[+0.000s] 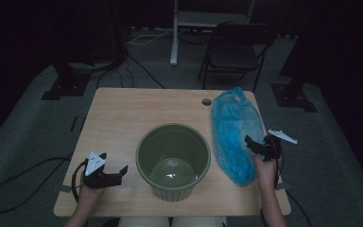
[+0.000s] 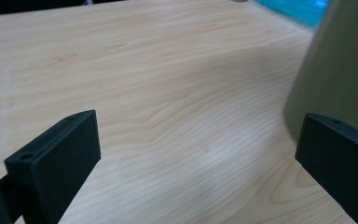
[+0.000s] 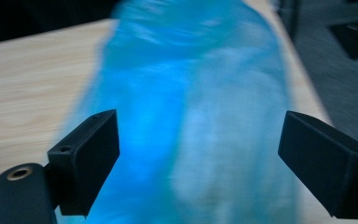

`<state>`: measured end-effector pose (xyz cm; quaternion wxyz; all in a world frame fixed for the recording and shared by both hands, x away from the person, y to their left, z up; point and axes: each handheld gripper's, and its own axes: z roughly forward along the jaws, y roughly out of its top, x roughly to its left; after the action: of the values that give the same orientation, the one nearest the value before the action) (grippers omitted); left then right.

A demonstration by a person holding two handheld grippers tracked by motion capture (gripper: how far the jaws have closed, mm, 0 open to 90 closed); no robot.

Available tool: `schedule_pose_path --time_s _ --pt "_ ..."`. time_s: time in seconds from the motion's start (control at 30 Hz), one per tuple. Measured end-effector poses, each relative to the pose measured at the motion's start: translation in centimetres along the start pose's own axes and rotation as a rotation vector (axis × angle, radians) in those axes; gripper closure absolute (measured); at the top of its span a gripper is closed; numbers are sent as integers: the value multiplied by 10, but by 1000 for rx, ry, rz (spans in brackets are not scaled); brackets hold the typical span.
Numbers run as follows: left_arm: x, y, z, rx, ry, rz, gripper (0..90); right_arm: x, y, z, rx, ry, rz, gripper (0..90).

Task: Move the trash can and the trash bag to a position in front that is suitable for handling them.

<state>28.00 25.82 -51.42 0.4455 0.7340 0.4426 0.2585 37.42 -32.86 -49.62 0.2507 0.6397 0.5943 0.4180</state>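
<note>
Green bin [image 1: 173, 161]: stood mid-table as landmark. Blue plastic bag [image 1: 234, 135]: laid flat just right of it, apparently for lining. Right gripper [image 1: 260, 145]: jaws spread wide over the bag, poised for pickup. Left gripper [image 1: 116, 175]: held agape, empty, left of the bin, likely to steady it.

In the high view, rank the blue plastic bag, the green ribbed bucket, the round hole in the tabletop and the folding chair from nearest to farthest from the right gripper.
1. Blue plastic bag: right beside the right gripper, on its left.
2. Green ribbed bucket: table centre, past the bag.
3. Round hole in the tabletop: near the far edge.
4. Dark folding chair: on the floor behind the table.
</note>
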Motion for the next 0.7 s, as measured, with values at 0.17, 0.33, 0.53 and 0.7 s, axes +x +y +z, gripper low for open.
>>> schedule_pose_path --time_s 0.17,0.33,0.53,0.7 --pt "5 -16 -1 12 17 -47 5 -19 -3 23 73 -72 44 120" --pt "4 -20 0 10 11 -45 5 -14 -7 43 146 -109 8 121" --pt "6 -22 0 12 17 -58 5 0 -21 60 199 -108 -84 170" --pt "7 -22 -2 2 20 -63 5 12 -28 60 175 -134 -183 389"
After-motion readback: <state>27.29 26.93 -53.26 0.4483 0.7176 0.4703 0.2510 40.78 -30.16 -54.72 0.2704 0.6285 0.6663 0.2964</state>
